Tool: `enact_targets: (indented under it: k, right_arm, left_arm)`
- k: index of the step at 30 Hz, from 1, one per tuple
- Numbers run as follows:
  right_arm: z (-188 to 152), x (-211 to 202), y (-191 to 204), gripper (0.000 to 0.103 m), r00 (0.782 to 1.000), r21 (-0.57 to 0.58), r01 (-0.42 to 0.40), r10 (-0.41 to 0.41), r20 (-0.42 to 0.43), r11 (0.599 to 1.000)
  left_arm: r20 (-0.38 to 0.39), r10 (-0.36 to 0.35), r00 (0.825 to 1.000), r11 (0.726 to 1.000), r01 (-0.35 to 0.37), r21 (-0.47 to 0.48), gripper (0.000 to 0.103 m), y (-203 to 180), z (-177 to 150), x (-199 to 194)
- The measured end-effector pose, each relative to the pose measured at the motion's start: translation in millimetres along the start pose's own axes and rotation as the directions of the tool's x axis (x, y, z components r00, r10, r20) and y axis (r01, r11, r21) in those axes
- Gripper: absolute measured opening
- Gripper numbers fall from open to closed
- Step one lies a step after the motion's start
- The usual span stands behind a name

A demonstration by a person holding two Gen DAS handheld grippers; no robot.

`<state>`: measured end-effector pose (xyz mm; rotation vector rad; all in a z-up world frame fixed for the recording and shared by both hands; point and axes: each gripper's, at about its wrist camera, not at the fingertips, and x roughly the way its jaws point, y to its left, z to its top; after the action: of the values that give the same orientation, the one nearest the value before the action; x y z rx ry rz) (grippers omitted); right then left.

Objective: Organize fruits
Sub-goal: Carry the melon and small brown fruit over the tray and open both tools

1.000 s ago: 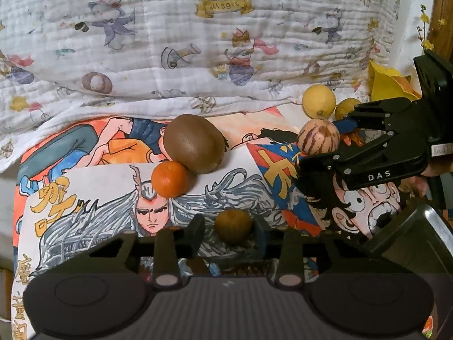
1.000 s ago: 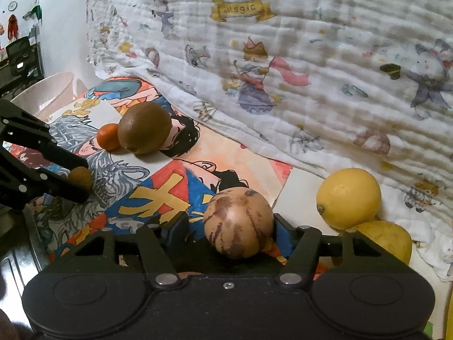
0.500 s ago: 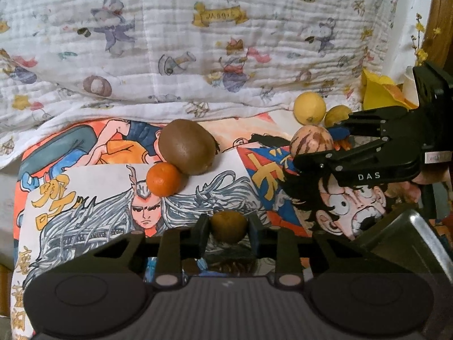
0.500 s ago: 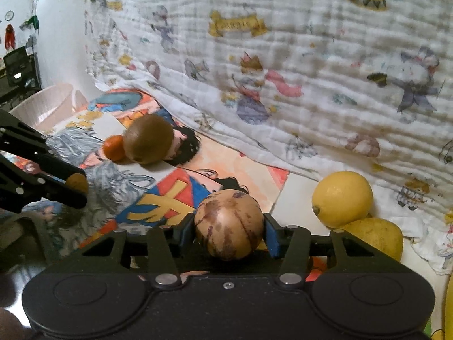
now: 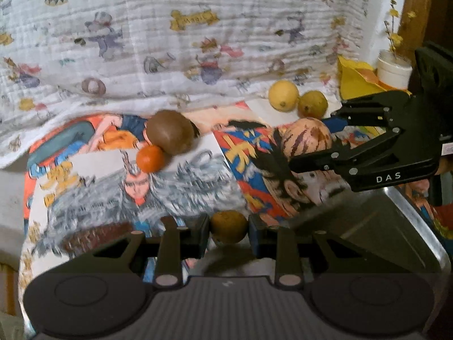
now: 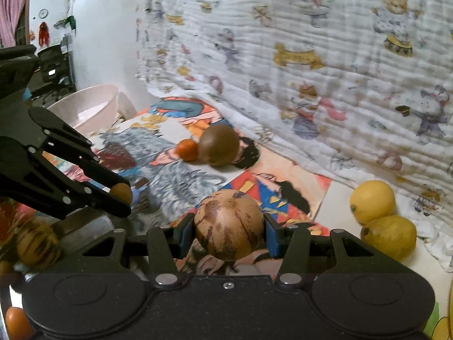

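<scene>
My left gripper (image 5: 229,228) is shut on a small brownish-yellow round fruit (image 5: 228,226), lifted off the cartoon mat (image 5: 170,181). My right gripper (image 6: 228,226) is shut on a tan round fruit with dark brown streaks (image 6: 228,223), also held above the mat. The right gripper (image 5: 311,144) with its streaked fruit (image 5: 307,138) shows at the right of the left wrist view. The left gripper (image 6: 123,195) with the small fruit (image 6: 121,193) shows at the left of the right wrist view. A big brown fruit (image 5: 170,136) and a small orange (image 5: 150,158) lie together on the mat.
Two yellow lemons (image 6: 372,201) (image 6: 389,236) lie at the mat's far right by a printed white quilt (image 5: 170,42). A metal tray (image 5: 396,226) sits near right, with other fruits (image 6: 36,243) beside it. A pale pink basin (image 6: 90,107) stands far left.
Both grippers closed on their fruits and lifted them off the mat, drawing back toward the tray side. The brown fruit, orange and lemons stayed put.
</scene>
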<state>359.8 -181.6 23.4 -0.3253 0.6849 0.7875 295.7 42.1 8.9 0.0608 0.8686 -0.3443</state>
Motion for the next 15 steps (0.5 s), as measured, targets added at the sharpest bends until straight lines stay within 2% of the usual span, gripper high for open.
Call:
enact_targets:
  k: [15]
  right_arm:
    - [-28,-10,36,0.052,1.0,-0.076,-0.024,0.025,0.005,0.997]
  left_arm:
    - [0.013,-0.03,0.999,0.999,0.03,0.029,0.032,-16,-29,-15]
